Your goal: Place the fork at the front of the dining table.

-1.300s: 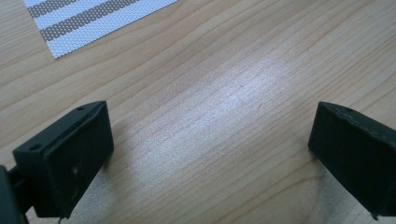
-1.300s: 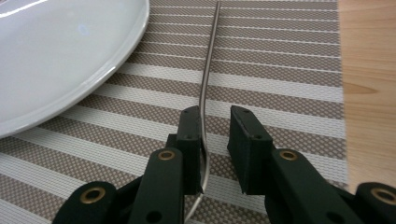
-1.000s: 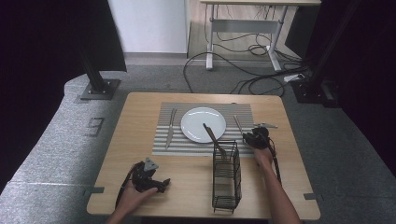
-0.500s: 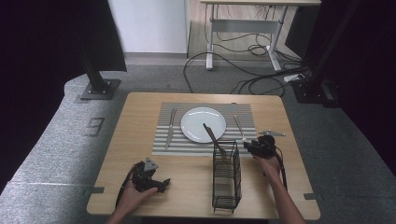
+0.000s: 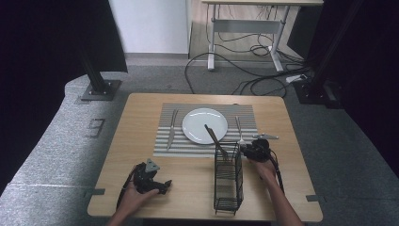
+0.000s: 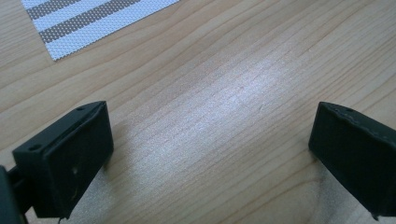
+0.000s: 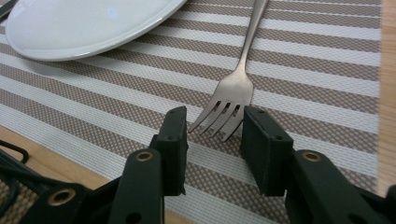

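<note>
1. Where the table spreads under the high view, a striped mat lies across its far half with a white plate in the middle of it.
2. Left of the plate, a knife lies on the mat, pointing roughly along the table's depth.
3. Right of the plate, a fork lies on the mat with its tines toward the person.
4. A black wire basket stands on the bare wood just in front of the mat, right of centre; a dark utensil leans out of it, its tip reaching over the plate's near rim. What kind of utensil it is cannot be told.
5. The right gripper sits at the mat's near right corner, just beside the basket, held by the right hand.
6. In the right gripper view, the right gripper has its jaws apart and released, one on each side of the fork's tines; the tines lie flat on the mat between the jaw tips, and whether the pads touch them cannot be told.
7. The plate shows at the upper left of that view, near the fork's handle but apart from it.
8. The left gripper rests on bare wood near the table's front left, well apart from the mat, held by the left hand.
9. In the left gripper view, the left gripper stands wide apart with bare table between its jaws, and a corner of the mat shows at the upper left.
</note>
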`<state>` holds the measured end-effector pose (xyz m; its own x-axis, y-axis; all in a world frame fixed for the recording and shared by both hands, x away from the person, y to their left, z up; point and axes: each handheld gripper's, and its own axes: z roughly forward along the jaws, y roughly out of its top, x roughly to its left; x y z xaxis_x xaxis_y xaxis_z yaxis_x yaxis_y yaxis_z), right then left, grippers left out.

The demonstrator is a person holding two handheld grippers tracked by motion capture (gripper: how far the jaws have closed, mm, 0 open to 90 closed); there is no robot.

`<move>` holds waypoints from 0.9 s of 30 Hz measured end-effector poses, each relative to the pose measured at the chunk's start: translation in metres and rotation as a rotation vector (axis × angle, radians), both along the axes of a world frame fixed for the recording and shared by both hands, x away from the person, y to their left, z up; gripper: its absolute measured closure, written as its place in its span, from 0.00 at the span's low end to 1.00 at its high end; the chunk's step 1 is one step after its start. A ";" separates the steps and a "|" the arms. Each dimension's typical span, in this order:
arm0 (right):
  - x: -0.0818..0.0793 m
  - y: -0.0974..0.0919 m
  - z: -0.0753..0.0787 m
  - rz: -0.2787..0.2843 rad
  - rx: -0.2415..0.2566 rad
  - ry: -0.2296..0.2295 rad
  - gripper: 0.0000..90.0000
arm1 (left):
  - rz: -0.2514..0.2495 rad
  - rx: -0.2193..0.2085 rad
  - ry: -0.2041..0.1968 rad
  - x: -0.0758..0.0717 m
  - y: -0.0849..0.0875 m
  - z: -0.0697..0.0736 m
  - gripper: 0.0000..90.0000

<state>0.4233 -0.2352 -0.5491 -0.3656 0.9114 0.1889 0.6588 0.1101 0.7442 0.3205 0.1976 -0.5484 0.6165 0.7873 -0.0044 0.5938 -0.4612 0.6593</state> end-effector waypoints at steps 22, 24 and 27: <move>-0.030 -0.021 0.026 0.007 0.084 -0.125 0.52 | 0.000 0.000 0.000 0.000 0.000 0.000 0.00; -0.040 -0.024 0.030 0.020 0.092 -0.132 0.52 | 0.000 0.000 0.000 0.000 0.000 0.000 0.00; -0.054 -0.027 0.033 0.049 0.085 -0.146 0.52 | 0.000 0.000 0.000 0.000 0.000 0.000 0.00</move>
